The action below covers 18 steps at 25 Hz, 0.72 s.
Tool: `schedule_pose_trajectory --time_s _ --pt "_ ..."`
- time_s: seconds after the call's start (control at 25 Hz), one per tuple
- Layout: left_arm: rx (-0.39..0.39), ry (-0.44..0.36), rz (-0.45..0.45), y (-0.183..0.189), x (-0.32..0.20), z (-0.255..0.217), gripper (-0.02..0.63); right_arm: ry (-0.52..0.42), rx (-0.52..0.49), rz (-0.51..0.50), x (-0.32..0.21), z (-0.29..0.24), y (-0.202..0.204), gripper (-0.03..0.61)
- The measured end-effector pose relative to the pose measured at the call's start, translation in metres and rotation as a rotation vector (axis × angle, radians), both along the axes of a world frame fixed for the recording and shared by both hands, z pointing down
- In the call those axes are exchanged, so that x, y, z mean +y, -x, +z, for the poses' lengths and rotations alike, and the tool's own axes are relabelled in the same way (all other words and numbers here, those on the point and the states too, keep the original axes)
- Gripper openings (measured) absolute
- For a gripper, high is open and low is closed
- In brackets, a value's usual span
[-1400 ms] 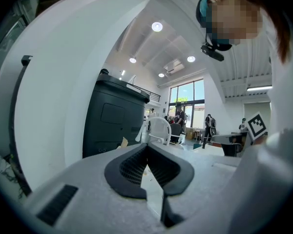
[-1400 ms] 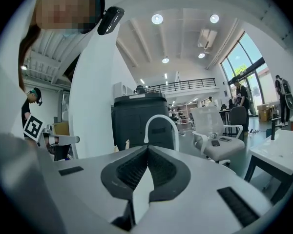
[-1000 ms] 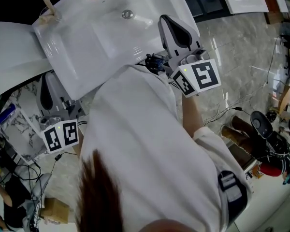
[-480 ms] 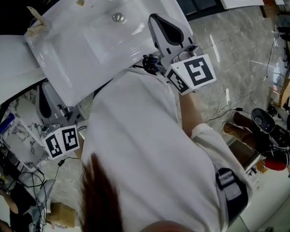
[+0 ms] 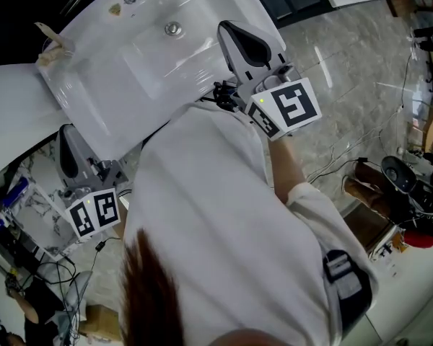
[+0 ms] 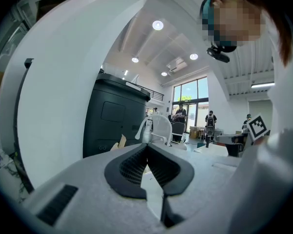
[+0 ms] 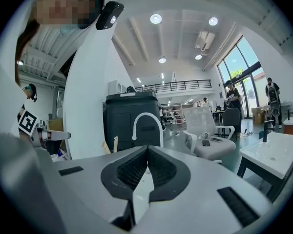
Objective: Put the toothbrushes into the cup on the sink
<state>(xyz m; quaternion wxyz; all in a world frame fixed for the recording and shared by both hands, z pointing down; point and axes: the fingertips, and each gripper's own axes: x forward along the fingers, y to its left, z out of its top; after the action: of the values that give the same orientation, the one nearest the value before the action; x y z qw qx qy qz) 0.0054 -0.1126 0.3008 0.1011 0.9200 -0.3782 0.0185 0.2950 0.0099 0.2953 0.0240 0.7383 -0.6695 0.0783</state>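
Standing in the cup point(image 5: 55, 55) at the far left corner of the sink point(image 5: 108, 78), one pale toothbrush point(image 5: 45, 29) leans with its long axis tilted up and toward the head view's left edge; whether a second shares the cup cannot be told. The right gripper view shows the same cup point(image 7: 106, 147) and handle point(image 7: 115, 143) left of the arched white faucet point(image 7: 147, 123). Two grippers are present, each with jaws pressed together and nothing between them: the right gripper point(image 5: 238, 38) lies over the sink's right rim, and the left gripper point(image 5: 66, 139) is off the sink, beside its near left edge. One drain point(image 5: 172, 28) marks the basin. The person's white shirt point(image 5: 216, 229) covers the sink's near edge. A black cabinet point(image 7: 132, 113) and a white chair point(image 7: 205, 126) stand behind.
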Motion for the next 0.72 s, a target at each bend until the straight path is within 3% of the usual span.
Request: schedule_pose_trajectory --time_s 0.72 --pt "0.006 -0.001 0.0 -0.0048 0.0014 -0.0031 0.015 0.015 0.01 0.006 0.0034 0.0009 -0.0064 0.012"
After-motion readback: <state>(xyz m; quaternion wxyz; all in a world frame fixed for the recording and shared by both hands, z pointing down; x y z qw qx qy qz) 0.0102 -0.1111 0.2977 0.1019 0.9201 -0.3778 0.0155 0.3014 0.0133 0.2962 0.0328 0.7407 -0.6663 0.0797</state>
